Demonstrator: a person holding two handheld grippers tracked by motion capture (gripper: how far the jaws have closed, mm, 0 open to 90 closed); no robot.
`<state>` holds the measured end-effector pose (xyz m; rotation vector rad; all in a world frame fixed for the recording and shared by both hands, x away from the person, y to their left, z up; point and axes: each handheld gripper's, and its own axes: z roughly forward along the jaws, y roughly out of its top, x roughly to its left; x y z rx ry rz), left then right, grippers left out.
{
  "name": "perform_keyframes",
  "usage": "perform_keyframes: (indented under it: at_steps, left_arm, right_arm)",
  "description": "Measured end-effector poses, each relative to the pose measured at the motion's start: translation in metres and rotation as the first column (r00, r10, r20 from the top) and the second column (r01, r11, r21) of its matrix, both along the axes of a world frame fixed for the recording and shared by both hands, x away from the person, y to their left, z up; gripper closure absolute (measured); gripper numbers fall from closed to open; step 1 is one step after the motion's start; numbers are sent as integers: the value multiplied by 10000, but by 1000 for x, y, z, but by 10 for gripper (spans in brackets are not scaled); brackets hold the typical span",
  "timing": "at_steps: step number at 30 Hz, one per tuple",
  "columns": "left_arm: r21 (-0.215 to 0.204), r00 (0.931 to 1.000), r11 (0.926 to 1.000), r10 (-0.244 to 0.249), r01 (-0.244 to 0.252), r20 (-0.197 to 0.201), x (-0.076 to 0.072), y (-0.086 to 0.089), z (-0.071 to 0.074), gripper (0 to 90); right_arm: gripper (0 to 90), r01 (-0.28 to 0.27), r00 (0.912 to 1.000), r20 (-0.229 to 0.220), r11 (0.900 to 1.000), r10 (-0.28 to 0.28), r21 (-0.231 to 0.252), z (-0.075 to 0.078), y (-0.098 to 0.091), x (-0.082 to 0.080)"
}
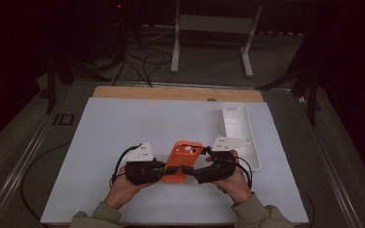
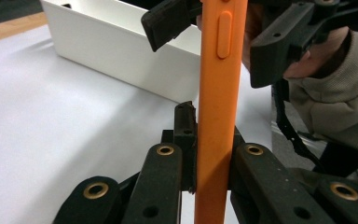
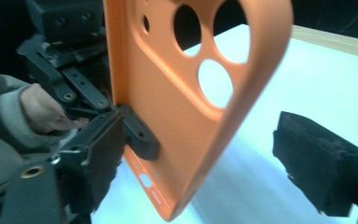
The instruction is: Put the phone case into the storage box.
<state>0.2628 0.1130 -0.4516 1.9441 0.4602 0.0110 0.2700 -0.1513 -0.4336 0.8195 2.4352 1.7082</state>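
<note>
I hold an orange phone case (image 1: 183, 161) between my two grippers, just above the white sheet (image 1: 123, 142) that covers the bench. The fingers (image 2: 186, 140) of my left gripper (image 1: 164, 172) are clenched on one long edge of the case; in the left gripper view the pads press flat on both faces of that thin orange edge, with a long moulded button bump (image 2: 223, 35) showing higher up. My right gripper (image 1: 186, 169) is released: in the right gripper view its two fingers (image 3: 98, 154) stand wide, one pad just beside the case's back and the other well apart from it, so neither presses.

The case is tilted up off the sheet, its back with three round camera holes (image 3: 214, 84) and one small hole turned to the right gripper view. Near the lower edge I see a small cutout and a line of tiny embossed writing (image 3: 154, 195), too blurred to read. No brand or label is legible anywhere.

A white tray (image 1: 240, 133) lies on the sheet just beyond my right hand (image 1: 233, 183).
</note>
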Motion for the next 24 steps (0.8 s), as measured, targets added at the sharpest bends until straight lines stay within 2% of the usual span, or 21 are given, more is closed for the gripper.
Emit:
perform_keyframes:
  at_steps: [7,16,20,21,22,23,24]
  left_arm:
    - [-20,9991,9992,409,-409,116,0,2,1,854]
    - [-53,9953,9956,935,-934,234,0,4,2,854]
    - [-100,9914,9920,1264,-1261,329,0,6,3,854]
    - [-107,9875,9882,1529,-1526,384,1,7,3,854]
    - [-107,9875,9882,1529,-1526,384,1,7,3,854]
    - [-173,9831,9840,1780,-1774,416,1,9,4,854]
    - [-173,9831,9840,1780,-1774,416,1,9,4,854]
  right_arm:
    - [107,461,9989,56,9989,-460,-126,-1,-3,0]
    - [100,575,9981,235,9983,-572,-123,1,-3,-2]
    - [99,699,9970,356,9973,-691,-241,2,-2,-3]
    - [98,742,9965,397,9970,-732,-225,3,-2,-4]
    - [98,742,9965,397,9970,-732,-225,3,-2,-4]
    - [98,791,9959,453,9967,-782,-193,4,-2,-4]
    - [98,791,9959,453,9967,-782,-193,4,-2,-4]
